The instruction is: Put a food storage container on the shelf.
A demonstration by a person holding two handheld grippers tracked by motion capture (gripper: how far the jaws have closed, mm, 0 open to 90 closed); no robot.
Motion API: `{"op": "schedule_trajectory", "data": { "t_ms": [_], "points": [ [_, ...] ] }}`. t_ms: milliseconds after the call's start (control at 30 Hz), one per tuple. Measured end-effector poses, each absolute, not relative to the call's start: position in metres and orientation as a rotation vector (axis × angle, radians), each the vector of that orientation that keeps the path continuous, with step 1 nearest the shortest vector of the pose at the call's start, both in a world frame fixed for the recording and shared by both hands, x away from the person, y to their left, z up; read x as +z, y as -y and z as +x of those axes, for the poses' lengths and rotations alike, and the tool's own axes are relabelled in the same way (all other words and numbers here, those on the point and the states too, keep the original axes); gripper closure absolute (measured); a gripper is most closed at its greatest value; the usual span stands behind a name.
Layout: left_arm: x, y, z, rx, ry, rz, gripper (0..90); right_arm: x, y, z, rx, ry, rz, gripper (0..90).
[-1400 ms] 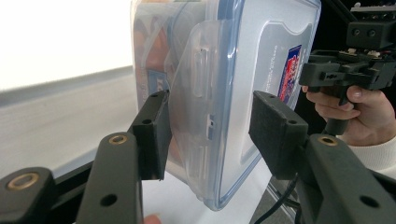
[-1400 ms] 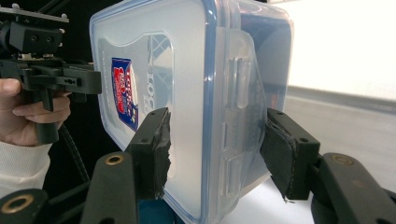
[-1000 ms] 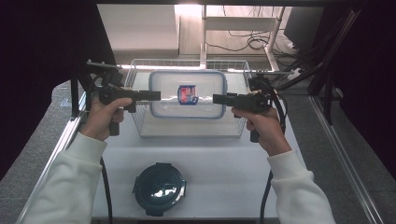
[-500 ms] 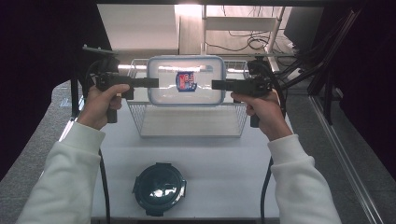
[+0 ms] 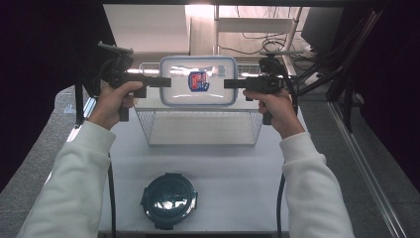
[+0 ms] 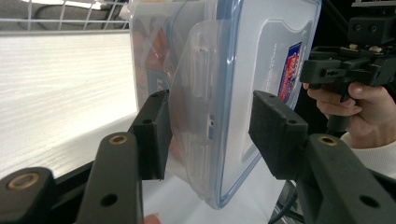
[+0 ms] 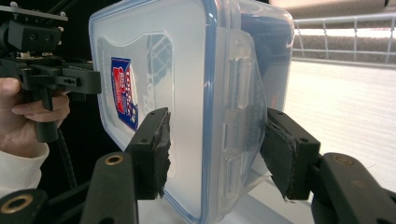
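Note:
A clear rectangular box with a blue-rimmed snap lid and a red-and-blue label [image 5: 198, 82] hangs in the air above the wire basket [image 5: 148, 130], its lid turned towards the high camera. My left gripper [image 5: 166, 82] is shut on its left end, over the side clip [image 6: 196, 93]. My right gripper [image 5: 229, 84] is shut on its right end, one pad on the lid and one behind the clip [image 7: 238, 93]. In the left gripper view my left gripper [image 6: 212, 135] straddles the box [image 6: 252, 56]. My right gripper [image 7: 217, 151] holds the box [image 7: 177, 70] the same way.
The wire basket stands at the back of the white table [image 5: 237, 188], with nothing visible inside it. A dark round lidded container [image 5: 169, 200] lies near the front edge. Cables and a metal frame [image 5: 277, 34] stand behind the basket. Dark curtains flank the table.
Both grippers have carried the box up out of the basket and farther from the person. The box has tipped so that its lid faces the high camera.

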State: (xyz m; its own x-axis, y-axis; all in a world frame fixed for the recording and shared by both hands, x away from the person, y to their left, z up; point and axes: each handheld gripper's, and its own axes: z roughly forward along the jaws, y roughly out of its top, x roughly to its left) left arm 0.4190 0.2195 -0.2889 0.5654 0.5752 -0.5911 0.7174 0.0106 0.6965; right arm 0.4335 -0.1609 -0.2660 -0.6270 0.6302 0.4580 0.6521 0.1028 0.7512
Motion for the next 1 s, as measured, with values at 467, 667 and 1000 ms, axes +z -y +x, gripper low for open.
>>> {"op": "schedule_trajectory", "data": {
  "t_ms": [467, 667, 1000],
  "points": [
    [-0.311, -0.215, 0.449, -0.213, -1.162, 1.668, 49.6, -0.287, 0.161, 0.464, -1.5, 2.27, -1.422, 42.9],
    [-0.311, -0.214, 0.457, -0.219, -1.182, 1.66, 50.2, -0.292, 0.159, 0.478, -1.461, 2.222, -1.486, 39.9],
    [-0.316, -0.216, 0.469, -0.274, -1.23, 1.601, 49.5, -0.29, 0.154, 0.49, -1.401, 2.141, -1.602, 36.9]
  ]
}}
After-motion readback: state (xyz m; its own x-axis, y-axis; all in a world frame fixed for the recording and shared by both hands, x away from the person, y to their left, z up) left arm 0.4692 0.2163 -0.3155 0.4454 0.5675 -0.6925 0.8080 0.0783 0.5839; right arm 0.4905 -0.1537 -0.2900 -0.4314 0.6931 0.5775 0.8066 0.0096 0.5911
